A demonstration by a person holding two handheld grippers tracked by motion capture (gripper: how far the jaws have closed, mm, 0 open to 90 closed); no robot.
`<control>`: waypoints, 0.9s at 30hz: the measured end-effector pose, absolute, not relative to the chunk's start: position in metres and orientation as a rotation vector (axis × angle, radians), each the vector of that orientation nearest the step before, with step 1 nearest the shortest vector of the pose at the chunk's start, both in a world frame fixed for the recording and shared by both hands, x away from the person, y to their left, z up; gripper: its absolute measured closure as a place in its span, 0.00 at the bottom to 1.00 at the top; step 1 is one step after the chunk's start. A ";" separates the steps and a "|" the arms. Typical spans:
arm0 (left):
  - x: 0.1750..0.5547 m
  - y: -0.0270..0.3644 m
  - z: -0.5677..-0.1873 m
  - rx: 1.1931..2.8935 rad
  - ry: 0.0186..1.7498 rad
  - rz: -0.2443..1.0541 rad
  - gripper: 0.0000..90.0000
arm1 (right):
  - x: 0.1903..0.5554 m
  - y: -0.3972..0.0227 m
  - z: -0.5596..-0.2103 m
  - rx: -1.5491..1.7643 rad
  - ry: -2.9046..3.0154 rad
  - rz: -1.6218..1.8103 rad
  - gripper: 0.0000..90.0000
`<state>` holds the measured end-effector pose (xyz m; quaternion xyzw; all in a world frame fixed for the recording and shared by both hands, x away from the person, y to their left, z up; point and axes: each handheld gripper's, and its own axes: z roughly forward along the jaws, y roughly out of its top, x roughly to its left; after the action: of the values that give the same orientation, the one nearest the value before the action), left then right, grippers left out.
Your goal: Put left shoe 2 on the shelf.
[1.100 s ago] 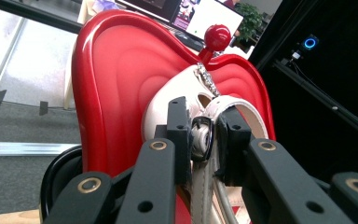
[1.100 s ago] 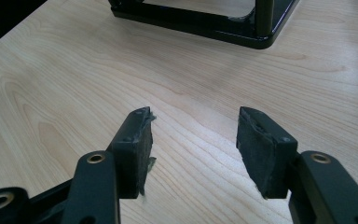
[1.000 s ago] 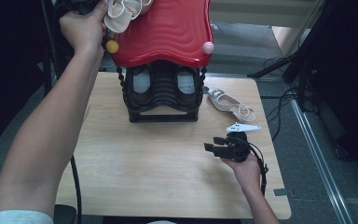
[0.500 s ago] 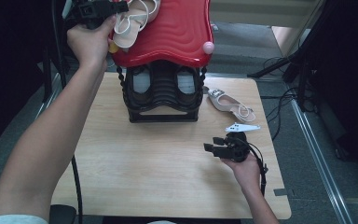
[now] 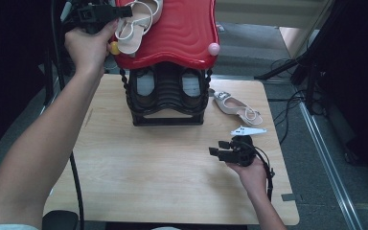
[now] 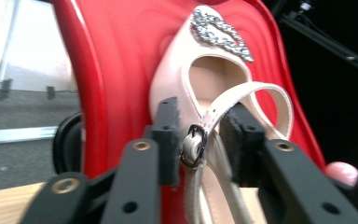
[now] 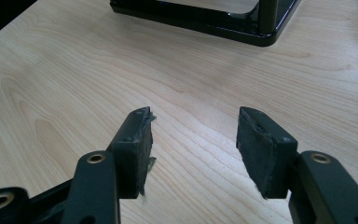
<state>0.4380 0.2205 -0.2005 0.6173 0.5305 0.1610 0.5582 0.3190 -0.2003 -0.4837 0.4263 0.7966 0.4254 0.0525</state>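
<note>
The left gripper (image 5: pixel 124 12) had just been letting its jaws spread, and in the left gripper view its pads (image 6: pixel 168 135) stood to either side of the pale sandal (image 6: pixel 205 107) with a gap showing, the buckle strap loose between them: released, not clenched. A second before, the same sandal hung higher in that grip; now it lay on the red top (image 5: pixel 182 33) of the shoe rack (image 5: pixel 167 98), straight ahead of those jaws. That reads as the placing step done, with pulling back next. The right gripper (image 5: pixel 223 152) rested on the table (image 5: pixel 148 177) where it had been, jaws apart on nothing. Counted: two pale sandals, the second sandal (image 5: pixel 232 106) lying on the table beyond the right gripper; one rack; two shoes on the rack's lower shelf.
</note>
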 end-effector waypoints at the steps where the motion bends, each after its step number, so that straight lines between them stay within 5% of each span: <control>1: 0.437 0.219 -0.199 1.470 1.250 0.406 0.73 | 0.319 -0.201 -0.484 1.296 2.422 1.292 0.52; 9: 0.431 0.223 -0.188 1.488 1.213 0.392 0.61 | 0.320 -0.202 -0.484 1.299 2.420 1.293 0.52; 27: 0.426 0.256 -0.185 1.527 1.234 0.366 0.58 | 0.321 -0.205 -0.483 1.305 2.404 1.297 0.52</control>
<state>0.4260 0.2563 -0.1855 0.6428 0.5196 0.1541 0.5414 0.3210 -0.2051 -0.4835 0.4303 0.7928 0.4277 0.0572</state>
